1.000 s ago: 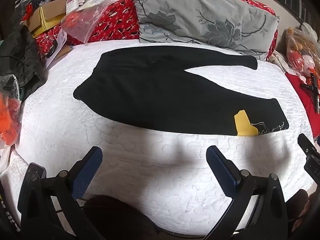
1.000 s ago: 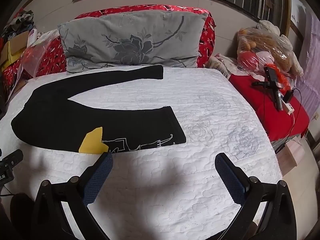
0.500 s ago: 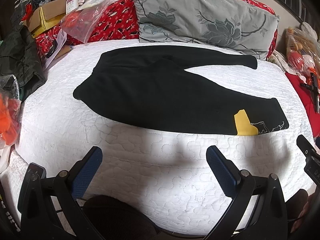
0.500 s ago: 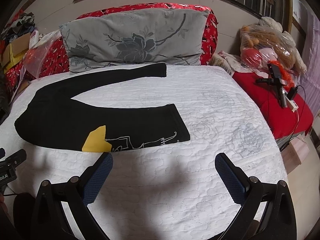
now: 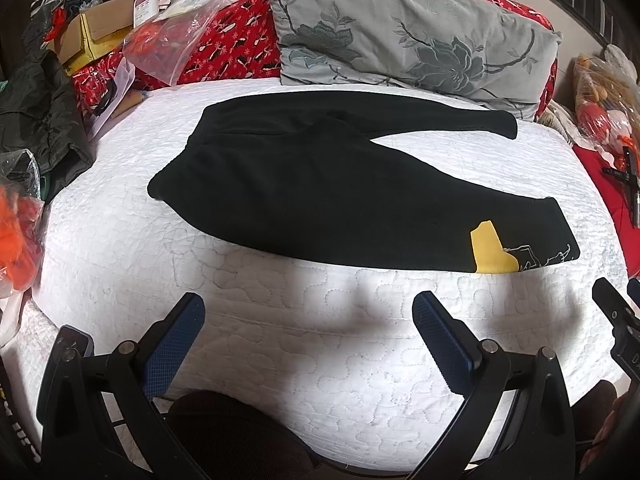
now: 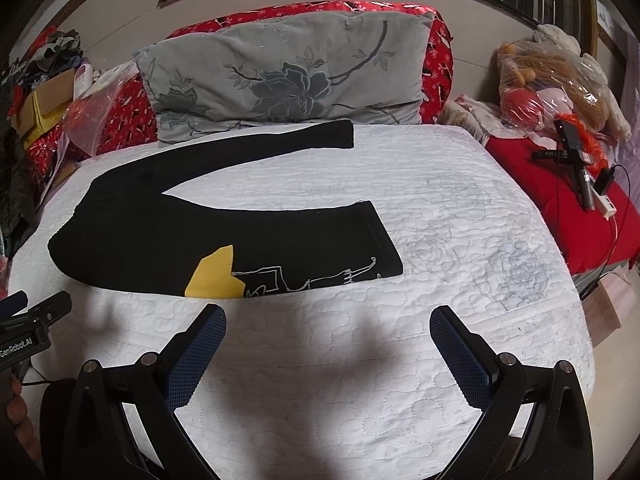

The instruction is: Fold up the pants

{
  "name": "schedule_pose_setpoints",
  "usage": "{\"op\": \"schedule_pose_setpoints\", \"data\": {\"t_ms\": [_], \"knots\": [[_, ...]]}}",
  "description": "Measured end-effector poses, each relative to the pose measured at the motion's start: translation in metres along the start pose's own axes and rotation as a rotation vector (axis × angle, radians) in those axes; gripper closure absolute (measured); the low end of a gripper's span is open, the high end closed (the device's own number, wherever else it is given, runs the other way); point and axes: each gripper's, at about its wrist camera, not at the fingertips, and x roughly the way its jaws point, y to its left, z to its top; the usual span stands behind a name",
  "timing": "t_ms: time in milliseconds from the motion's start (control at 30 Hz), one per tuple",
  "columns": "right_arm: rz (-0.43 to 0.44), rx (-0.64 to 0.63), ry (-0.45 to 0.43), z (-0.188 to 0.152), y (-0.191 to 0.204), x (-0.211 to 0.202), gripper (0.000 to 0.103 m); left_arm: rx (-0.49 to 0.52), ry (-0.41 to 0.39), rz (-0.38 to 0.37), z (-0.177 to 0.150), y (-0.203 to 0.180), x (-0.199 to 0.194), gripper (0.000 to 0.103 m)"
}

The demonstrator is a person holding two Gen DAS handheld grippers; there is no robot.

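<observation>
The black pants point(image 5: 320, 184) are spread flat on the white bed point(image 5: 280, 340), legs apart. Over the last second little has changed: both tongs, left point(image 5: 308, 320) and right point(image 6: 328, 332), are still held open and empty near the front edge, so folding is not yet begun.

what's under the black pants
The black pants lie flat on the white quilt, which shows all around them. Whatever lies beneath the quilt is covered and cannot be seen.
</observation>
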Motion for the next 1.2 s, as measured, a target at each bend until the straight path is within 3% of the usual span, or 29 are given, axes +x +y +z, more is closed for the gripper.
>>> {"op": "schedule_pose_setpoints", "data": {"t_ms": [367,633,867,1200], "knots": [[0.002,0.002,0.002,0.001,0.001,0.001,0.000,0.000,-0.074,-0.001,0.001,0.000,-0.001,0.000],[-0.006,-0.001,0.007,0.001,0.001,0.004,0.000,0.032,0.012,0.023,0.000,-0.002,0.004,0.000],[-0.015,0.002,0.012,0.000,-0.001,0.008,0.000,0.069,0.008,0.062,0.002,-0.004,0.005,0.000],[-0.011,-0.005,0.024,0.000,0.000,0.012,0.000,0.069,0.010,0.050,0.007,-0.009,0.009,0.000]]}}
